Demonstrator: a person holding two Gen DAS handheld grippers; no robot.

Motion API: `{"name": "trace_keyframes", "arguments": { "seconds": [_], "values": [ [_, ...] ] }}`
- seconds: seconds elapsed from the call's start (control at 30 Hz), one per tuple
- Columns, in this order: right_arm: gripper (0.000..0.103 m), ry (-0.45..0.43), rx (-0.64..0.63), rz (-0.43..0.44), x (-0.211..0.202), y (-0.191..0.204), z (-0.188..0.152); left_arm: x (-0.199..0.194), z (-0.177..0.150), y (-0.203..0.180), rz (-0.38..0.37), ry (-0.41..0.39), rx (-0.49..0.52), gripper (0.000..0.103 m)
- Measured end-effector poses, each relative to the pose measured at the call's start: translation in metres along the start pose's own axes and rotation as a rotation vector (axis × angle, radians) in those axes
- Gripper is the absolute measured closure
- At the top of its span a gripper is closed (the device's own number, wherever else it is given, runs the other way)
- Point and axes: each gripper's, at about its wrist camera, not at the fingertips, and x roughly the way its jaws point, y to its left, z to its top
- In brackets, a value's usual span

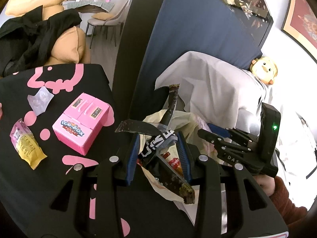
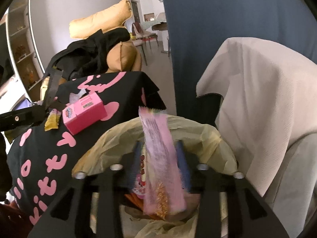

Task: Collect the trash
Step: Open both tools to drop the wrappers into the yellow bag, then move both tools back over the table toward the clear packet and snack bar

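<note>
Pink wrapper (image 2: 158, 148) is being released by the spread right gripper (image 2: 159, 158) above the near bag (image 2: 111, 138); dark wrappers (image 1: 158, 138) are being pinched by the left gripper (image 1: 158, 150); a yellow packet (image 1: 25, 146) and clear wrapper (image 1: 39, 99) are lying uncollected on the left bench (image 1: 19, 178).

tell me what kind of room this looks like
Most likely a home living room opening onto a dining area: tan leather cushions piled to one side, grey dining chairs at a table behind, and a framed red picture on the wall.
</note>
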Motion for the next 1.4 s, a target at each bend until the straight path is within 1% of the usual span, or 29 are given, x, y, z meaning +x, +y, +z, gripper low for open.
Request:
{"name": "trace_keyframes", "arguments": {
  "seconds": [0.1, 0.23, 0.37, 0.53, 0.73, 0.83, 0.9, 0.97, 1.1, 1.2, 1.3, 1.4],
  "values": [
    [0.056, -0.001, 0.008, -0.009, -0.001, -0.002, 0.0, 0.001, -0.001, 0.0, -0.001, 0.004, -0.001, 0.067],
    [0.056, -0.025, 0.026, -0.021, -0.009, -0.008, 0.0, 0.005, -0.002, -0.003, -0.014, 0.012, 0.01, 0.067],
    [0.056, -0.085, 0.058, -0.046, -0.031, -0.022, 0.0, 0.017, -0.004, -0.012, -0.05, 0.03, 0.027, 0.068],
    [0.056, -0.12, 0.107, -0.082, -0.05, -0.047, -0.002, 0.048, -0.006, -0.035, -0.115, 0.05, 0.079, 0.068],
    [0.056, -0.126, 0.149, -0.122, -0.062, -0.068, -0.008, 0.086, -0.007, -0.055, -0.151, 0.082, 0.128, 0.067],
    [0.056, -0.127, 0.166, -0.127, -0.065, -0.073, -0.01, 0.103, -0.009, -0.059, -0.172, 0.107, 0.126, 0.067],
    [0.056, -0.126, 0.169, -0.127, -0.066, -0.075, -0.01, 0.111, -0.01, -0.054, -0.204, 0.143, 0.086, 0.055],
    [0.056, -0.126, 0.169, -0.125, -0.066, -0.076, -0.01, 0.112, -0.009, -0.047, -0.219, 0.152, 0.042, 0.05],
    [0.056, -0.13, 0.171, -0.117, -0.066, -0.073, -0.01, 0.097, -0.006, -0.034, -0.18, 0.124, 0.014, 0.049],
    [0.056, -0.132, 0.164, -0.1, -0.066, -0.068, -0.008, 0.072, -0.002, -0.016, -0.146, 0.077, -0.007, 0.049],
    [0.056, -0.127, 0.147, -0.086, -0.063, -0.059, -0.006, 0.039, 0.0, 0.013, -0.058, -0.002, -0.015, 0.048],
    [0.056, -0.123, 0.136, -0.057, -0.058, -0.047, -0.002, 0.019, 0.0, 0.046, 0.018, -0.044, -0.043, 0.047]
  ]
}}
